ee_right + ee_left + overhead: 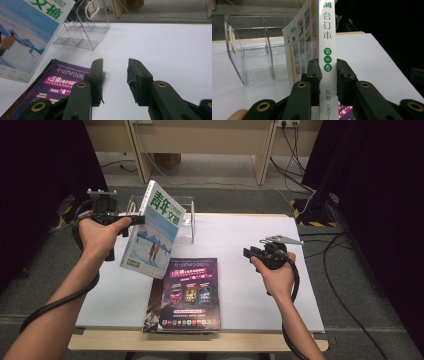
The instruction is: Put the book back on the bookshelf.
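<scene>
The left claw (325,68) is clamped on the spine of a thick white magazine (154,231), holding it up off the worktop (260,240), tilted, just in front of the clear plastic rack (189,222) at the back. The right claw (114,65) hangs over bare worktop with its jaws apart and nothing between them, beside the purple magazine (189,290) that tops a small stack near the front edge.

The job in hand looks like standing the white magazine in one of the rack's slots. The grip sits low on the spine, near one end, so the magazine's long upper part could swing or sag as it travels. If it goes in tilted, a corner may catch a divider and push the light rack backward or tip it. The pages could also fan open and straddle two slots. The free claw seems well placed to steady the rack.
</scene>
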